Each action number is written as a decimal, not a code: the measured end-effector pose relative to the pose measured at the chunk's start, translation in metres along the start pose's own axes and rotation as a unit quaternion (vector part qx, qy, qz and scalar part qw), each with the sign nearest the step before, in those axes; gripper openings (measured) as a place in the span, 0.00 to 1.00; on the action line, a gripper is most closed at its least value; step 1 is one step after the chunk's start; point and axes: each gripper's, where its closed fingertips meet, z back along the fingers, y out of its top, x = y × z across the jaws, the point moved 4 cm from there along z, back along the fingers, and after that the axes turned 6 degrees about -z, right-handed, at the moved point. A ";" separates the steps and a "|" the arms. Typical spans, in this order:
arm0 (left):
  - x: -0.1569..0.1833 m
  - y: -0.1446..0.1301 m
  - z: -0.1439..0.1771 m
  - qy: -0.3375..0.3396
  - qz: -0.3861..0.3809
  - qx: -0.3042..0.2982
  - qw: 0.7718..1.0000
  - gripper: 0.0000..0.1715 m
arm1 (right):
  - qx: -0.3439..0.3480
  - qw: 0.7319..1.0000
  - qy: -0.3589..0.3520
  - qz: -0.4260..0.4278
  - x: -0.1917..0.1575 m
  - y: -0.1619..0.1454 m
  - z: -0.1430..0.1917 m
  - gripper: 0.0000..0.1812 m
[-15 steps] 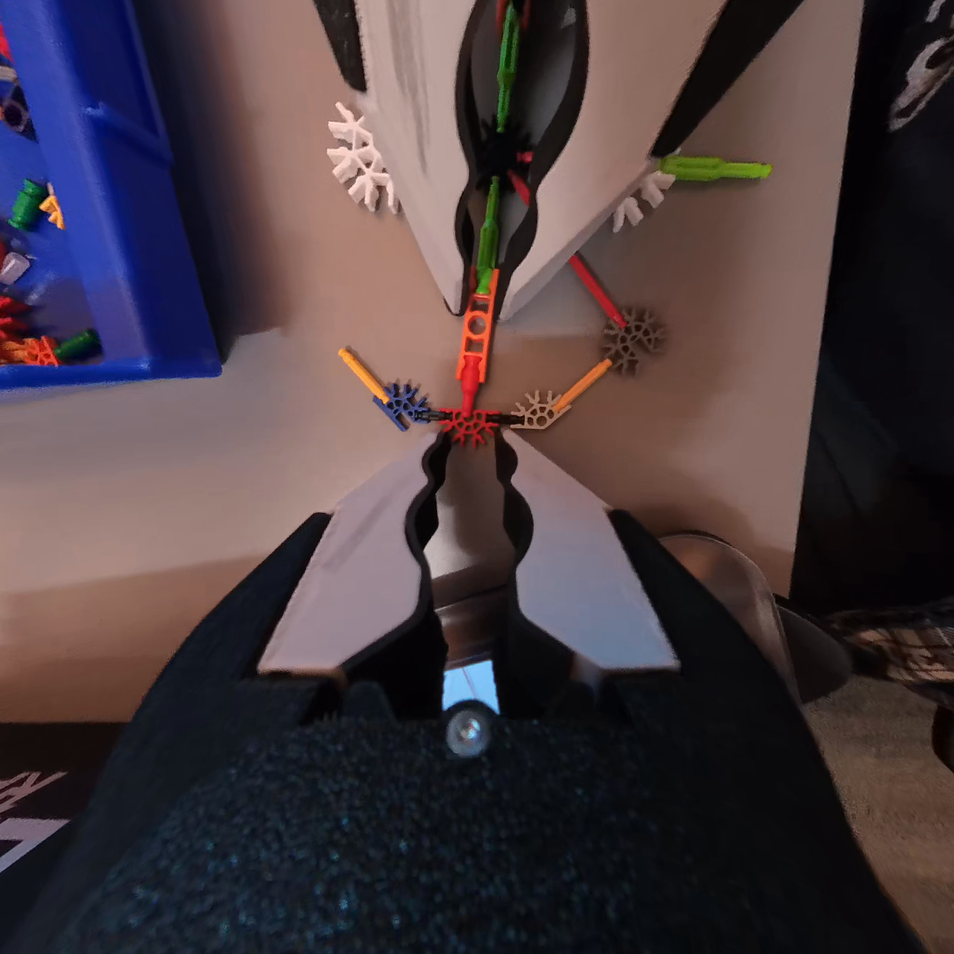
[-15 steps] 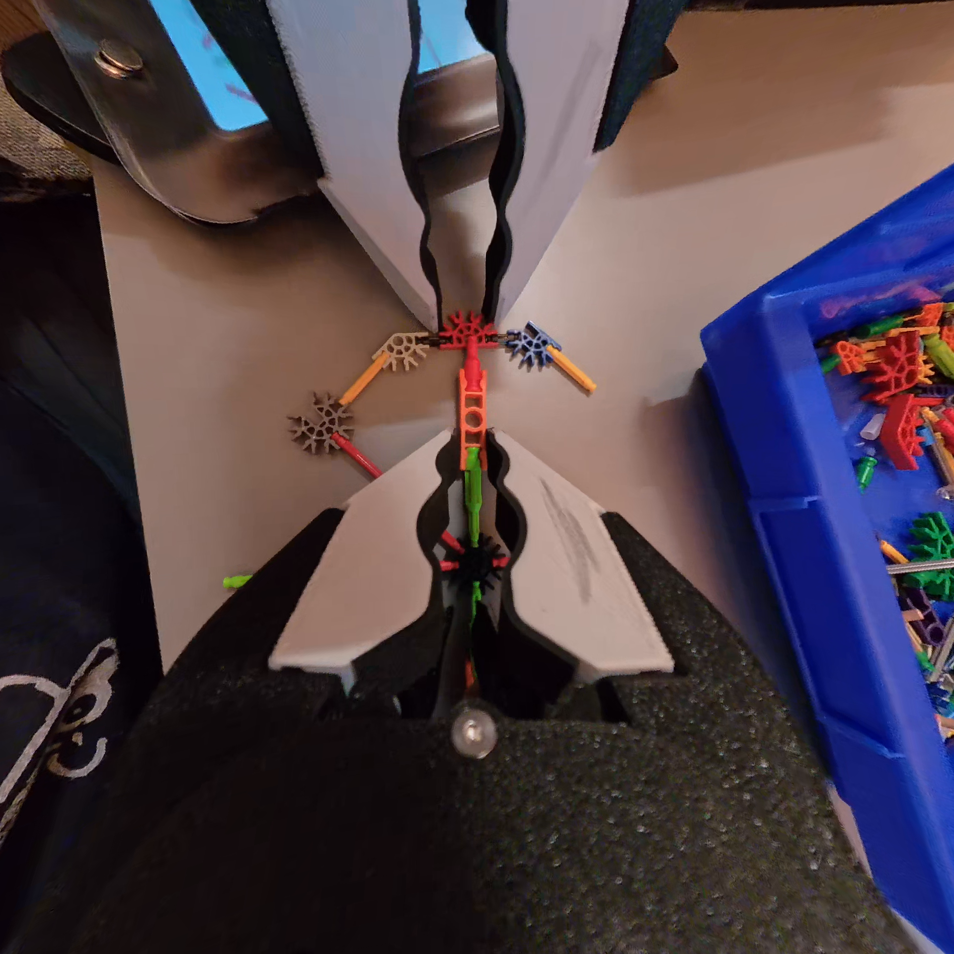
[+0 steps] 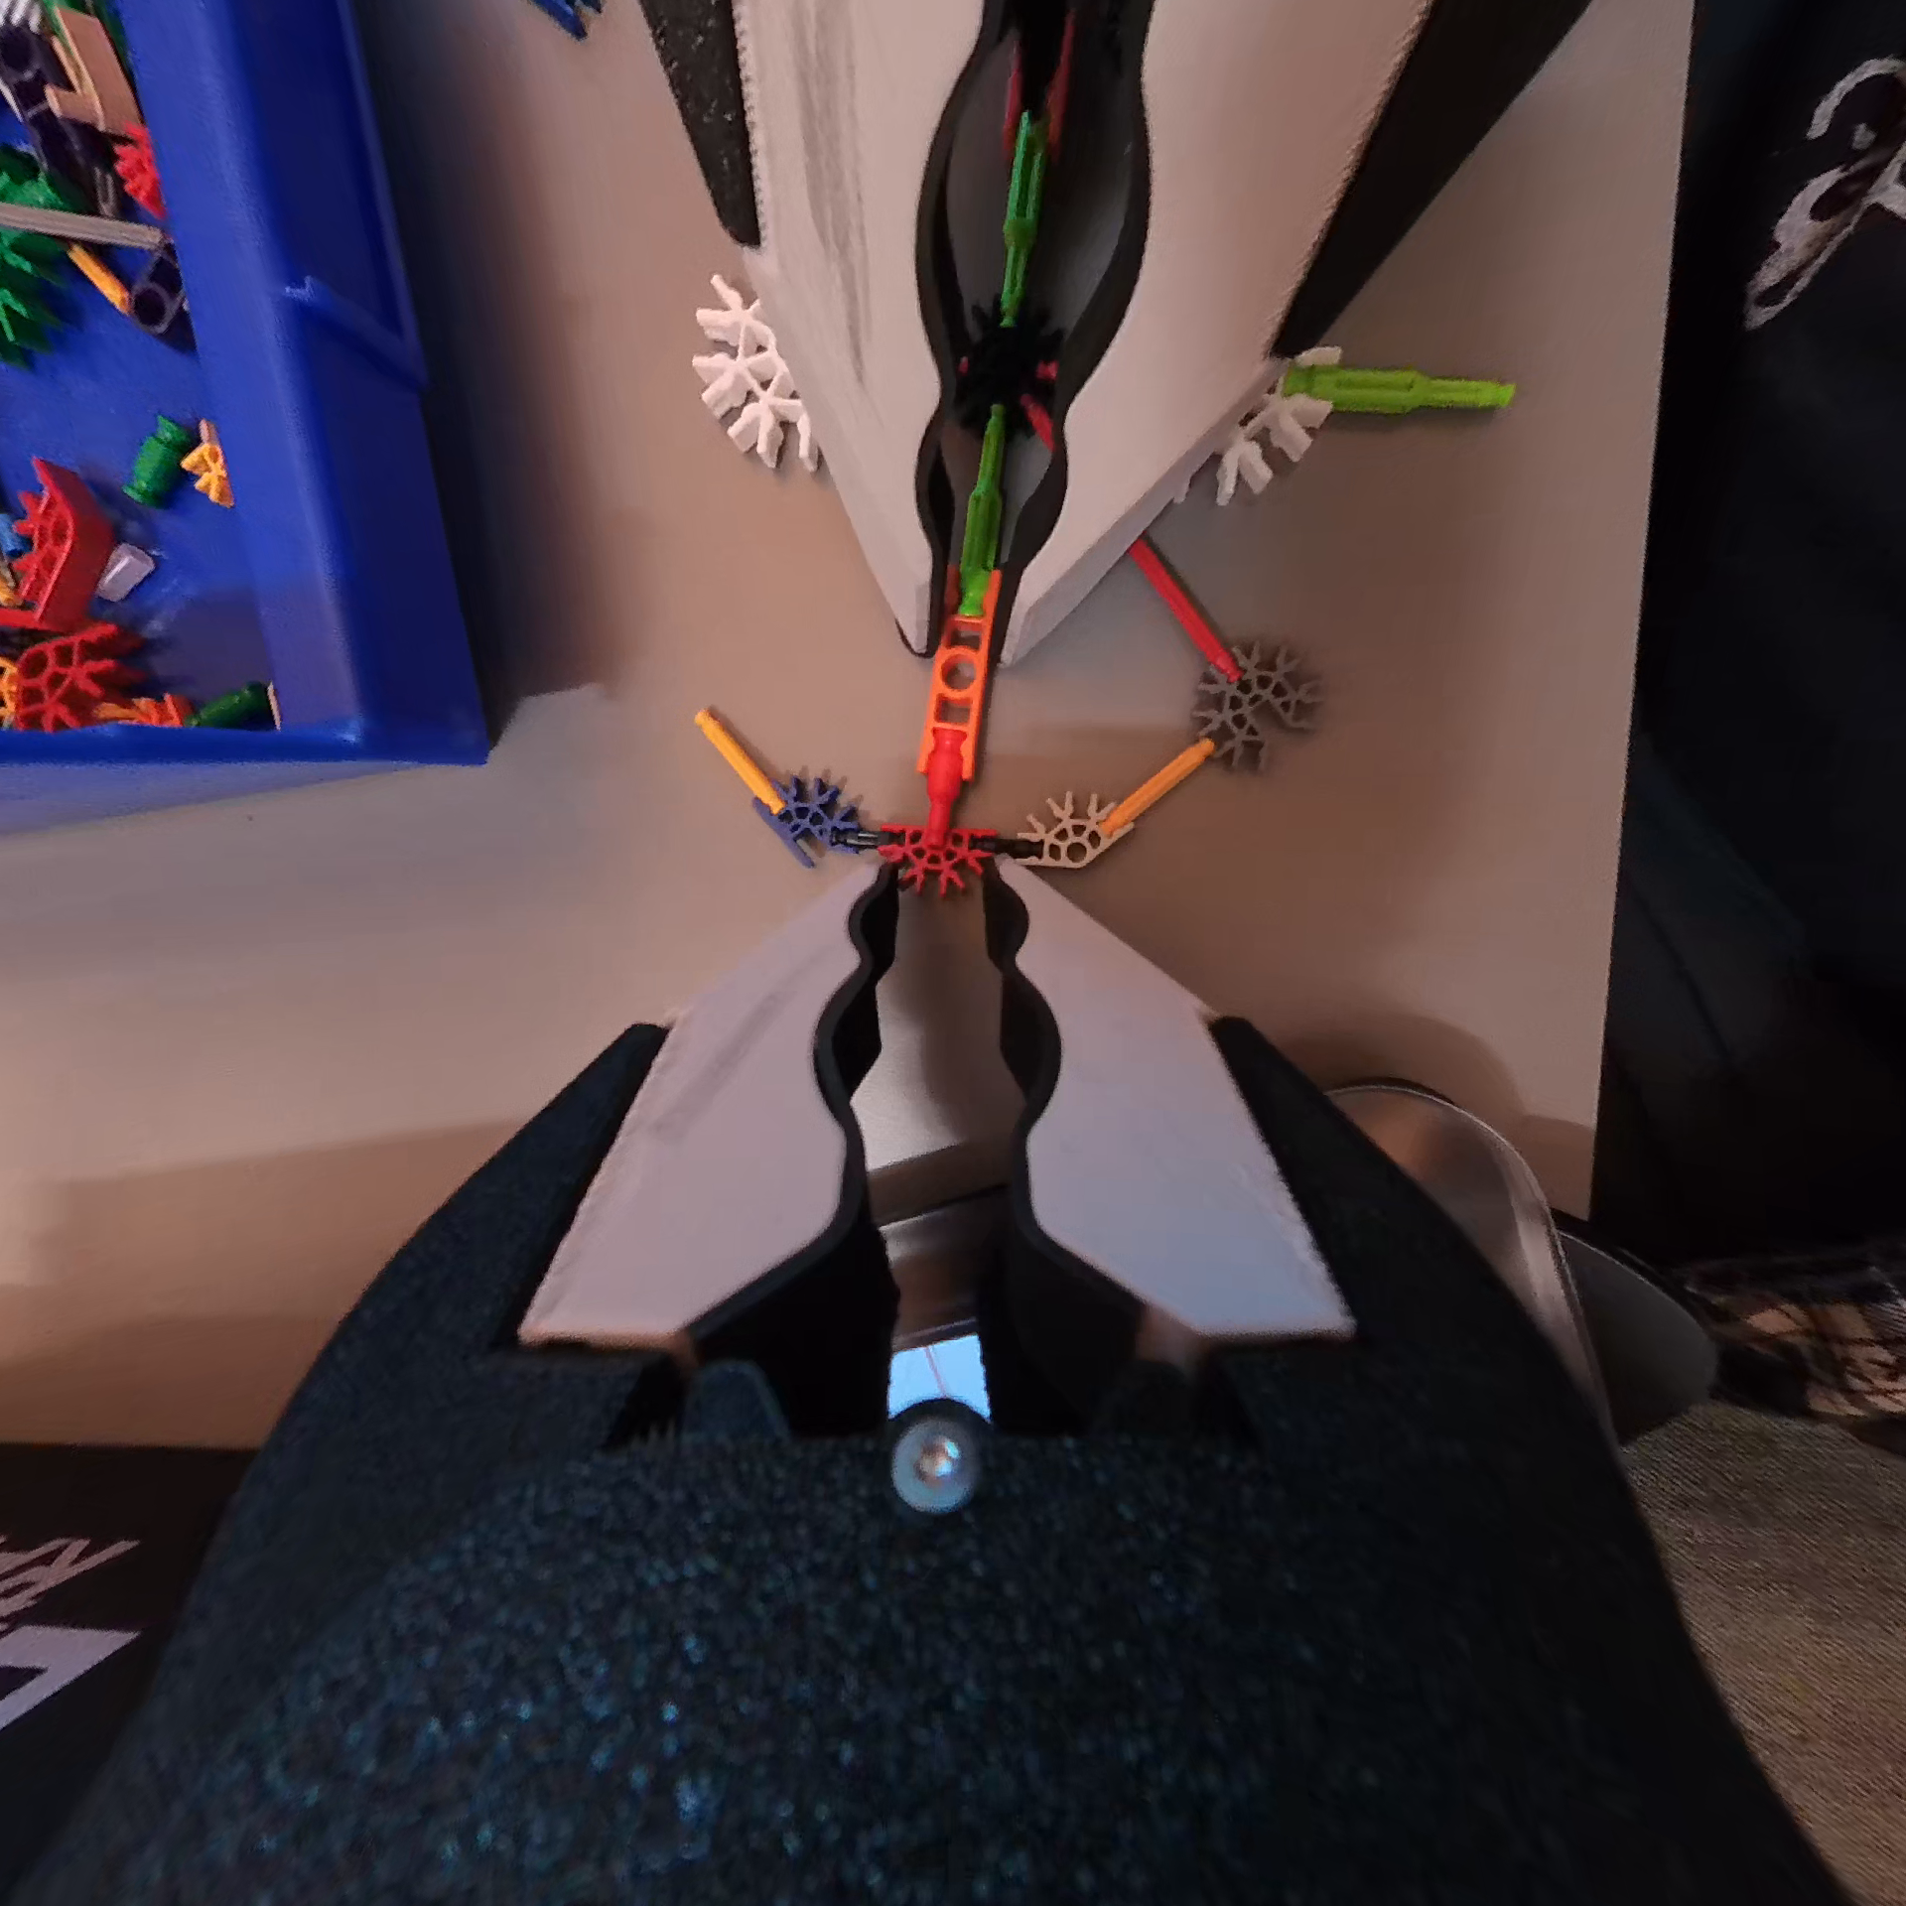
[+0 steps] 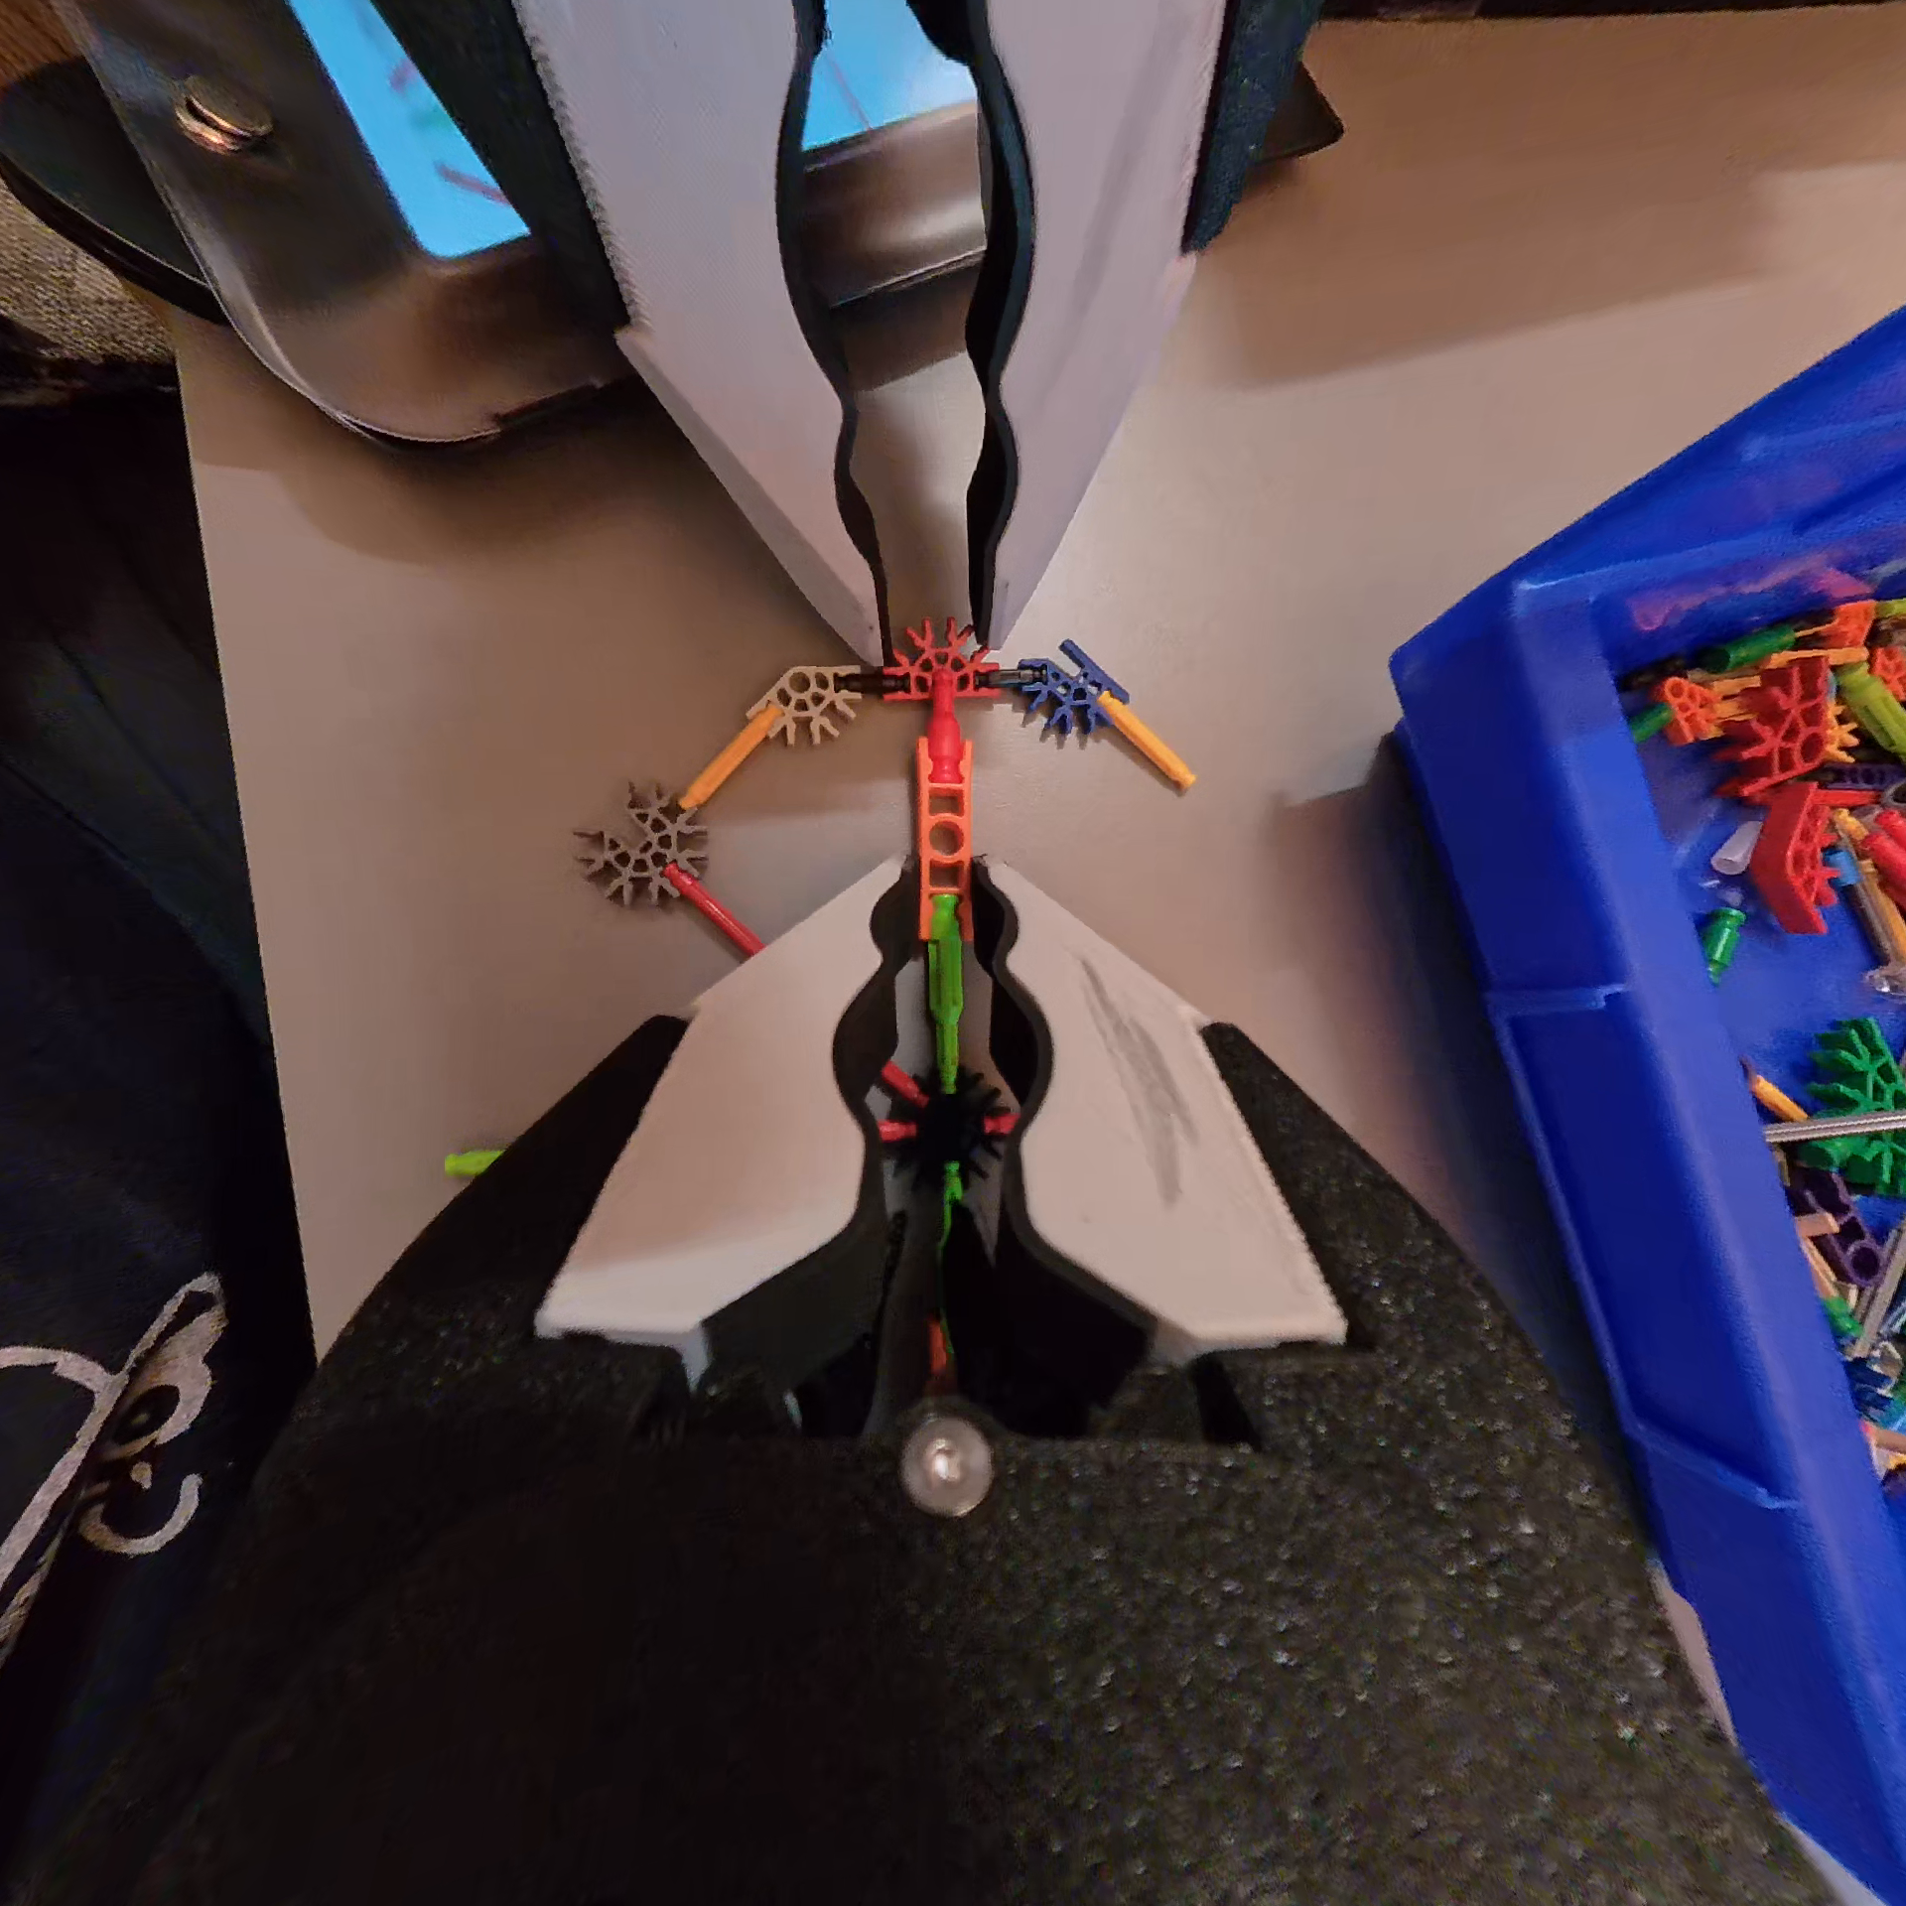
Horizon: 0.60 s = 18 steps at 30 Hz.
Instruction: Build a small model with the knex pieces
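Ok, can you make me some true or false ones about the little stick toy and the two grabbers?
1. The right gripper closes around the green rod. True.
2. The left gripper holds the blue connector. False: its fingertips flank the red connector, jaws apart.
3. The blue bin holds many coloured pieces. True.
4. The grey connector lies in the bin. False: it lies on the table.
5. The orange connector joins to the green rod. True.
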 end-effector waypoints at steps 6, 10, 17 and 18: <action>-0.007 0.005 0.004 0.020 0.015 0.005 1.000 0.02 | 0.002 1.000 0.000 0.001 -0.001 0.001 -0.001 0.05; -0.004 0.000 0.014 -0.004 0.050 0.022 0.999 0.09 | 0.003 1.000 0.000 -0.001 0.000 0.000 0.000 0.05; 0.001 -0.006 -0.002 -0.009 0.026 -0.011 1.000 0.13 | 0.004 1.000 0.001 0.002 0.000 0.001 0.000 0.05; 0.001 -0.005 -0.002 -0.008 0.024 -0.007 1.000 0.12 | 0.003 1.000 0.001 0.002 0.000 0.000 0.000 0.05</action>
